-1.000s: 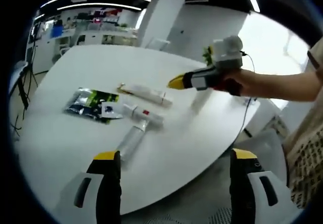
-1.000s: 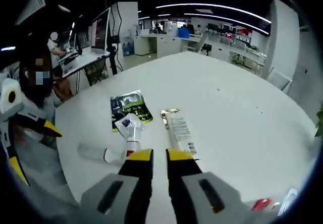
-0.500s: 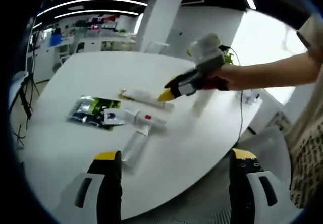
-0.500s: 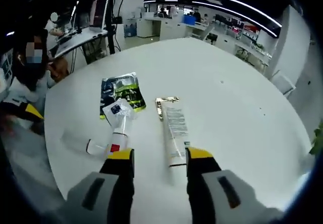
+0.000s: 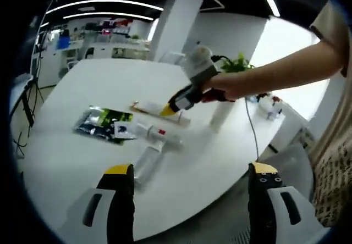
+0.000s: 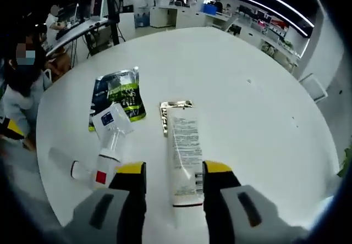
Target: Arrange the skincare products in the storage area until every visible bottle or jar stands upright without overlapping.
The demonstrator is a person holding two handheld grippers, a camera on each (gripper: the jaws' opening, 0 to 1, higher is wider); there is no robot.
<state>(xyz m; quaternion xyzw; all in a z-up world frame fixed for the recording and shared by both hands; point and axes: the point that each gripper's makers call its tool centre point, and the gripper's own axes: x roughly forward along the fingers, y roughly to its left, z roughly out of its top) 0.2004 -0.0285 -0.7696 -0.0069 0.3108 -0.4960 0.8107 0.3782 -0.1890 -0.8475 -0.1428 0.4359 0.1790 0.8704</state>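
Left gripper [image 5: 187,173] jaws wide apart, right gripper [image 6: 175,170] jaws parted, angled downward

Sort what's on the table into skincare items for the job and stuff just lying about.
For the job:
white tube, lying flat between the right gripper's open jaws
small white tube with red label, lying flat
clear bottle, lying flat

Lying about:
dark green sachet
potted plant

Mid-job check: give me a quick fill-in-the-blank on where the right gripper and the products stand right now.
1. The right gripper has its jaws ____, one on each side of the white tube.
2. The white tube is ____ on the table, not upright.
3. The dark sachet has ____ print.
4. The left gripper holds ____.

Missing words: open; lying flat; green; nothing
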